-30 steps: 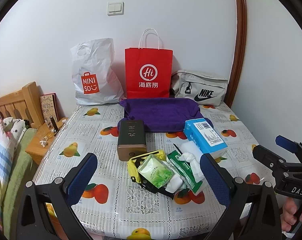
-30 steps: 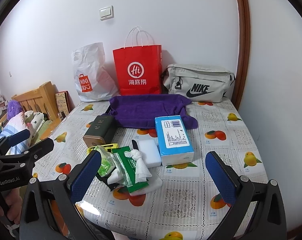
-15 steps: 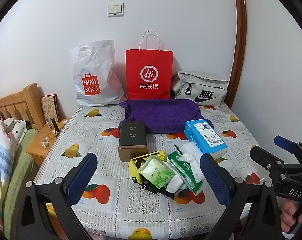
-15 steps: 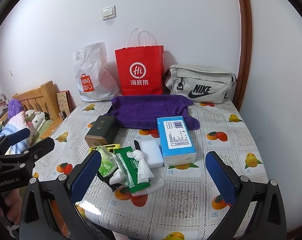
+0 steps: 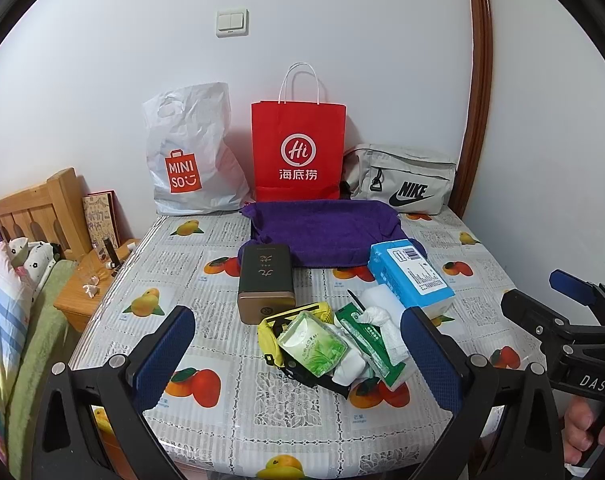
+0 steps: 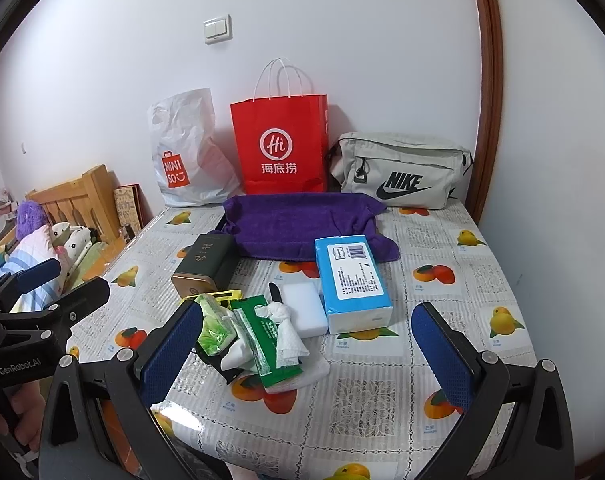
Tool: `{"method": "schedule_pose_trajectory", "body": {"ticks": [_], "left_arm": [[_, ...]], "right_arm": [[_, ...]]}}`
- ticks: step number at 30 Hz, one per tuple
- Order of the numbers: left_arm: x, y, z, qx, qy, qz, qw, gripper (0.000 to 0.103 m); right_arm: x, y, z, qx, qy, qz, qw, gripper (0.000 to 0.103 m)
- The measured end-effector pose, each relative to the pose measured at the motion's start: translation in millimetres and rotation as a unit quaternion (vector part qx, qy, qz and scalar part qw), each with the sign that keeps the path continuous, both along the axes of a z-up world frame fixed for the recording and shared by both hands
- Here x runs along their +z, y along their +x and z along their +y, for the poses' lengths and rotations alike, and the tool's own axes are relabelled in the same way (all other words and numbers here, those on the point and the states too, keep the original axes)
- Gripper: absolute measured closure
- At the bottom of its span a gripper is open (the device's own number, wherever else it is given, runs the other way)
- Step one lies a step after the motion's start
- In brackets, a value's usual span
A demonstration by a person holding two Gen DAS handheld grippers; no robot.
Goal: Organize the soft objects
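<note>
A heap of soft things lies near the table's front: a light green tissue pack (image 5: 313, 347), a dark green wipes pack (image 6: 268, 334) with a crumpled white tissue (image 6: 282, 322), a white sponge (image 6: 304, 306) and a yellow-edged pouch (image 5: 268, 330). A blue tissue pack (image 6: 350, 276) lies right of it, with a purple towel (image 5: 326, 232) behind. My left gripper (image 5: 298, 356) and right gripper (image 6: 306, 352) both stand open, held before the heap with nothing between their fingers.
A brown tin box (image 5: 266, 284) stands left of the heap. Against the wall stand a white plastic bag (image 5: 190, 152), a red paper bag (image 5: 298, 152) and a grey waist bag (image 5: 402, 180). A bed (image 5: 6, 312) and nightstand (image 5: 90, 284) are left of the table (image 5: 174, 276).
Both grippers have drifted slightly, the view shifting a little; nothing on the table has moved and both stay open.
</note>
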State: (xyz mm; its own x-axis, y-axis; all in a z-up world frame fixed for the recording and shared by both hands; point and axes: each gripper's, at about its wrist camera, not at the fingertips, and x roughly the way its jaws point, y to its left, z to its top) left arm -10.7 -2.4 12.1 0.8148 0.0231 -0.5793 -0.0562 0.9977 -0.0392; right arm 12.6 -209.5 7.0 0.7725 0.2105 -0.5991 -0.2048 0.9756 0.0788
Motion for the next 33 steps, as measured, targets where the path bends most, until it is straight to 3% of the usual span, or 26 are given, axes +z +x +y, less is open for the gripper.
{"method": "schedule_pose_trajectory", "body": {"ticks": [33], "left_arm": [[2.7,-2.5,0.3,0.001,0.002,-0.002,1.0000,0.000]], "right_arm": [[2.3,-4.4,0.4,-0.001,-0.002,-0.004,1.000,0.000]]}}
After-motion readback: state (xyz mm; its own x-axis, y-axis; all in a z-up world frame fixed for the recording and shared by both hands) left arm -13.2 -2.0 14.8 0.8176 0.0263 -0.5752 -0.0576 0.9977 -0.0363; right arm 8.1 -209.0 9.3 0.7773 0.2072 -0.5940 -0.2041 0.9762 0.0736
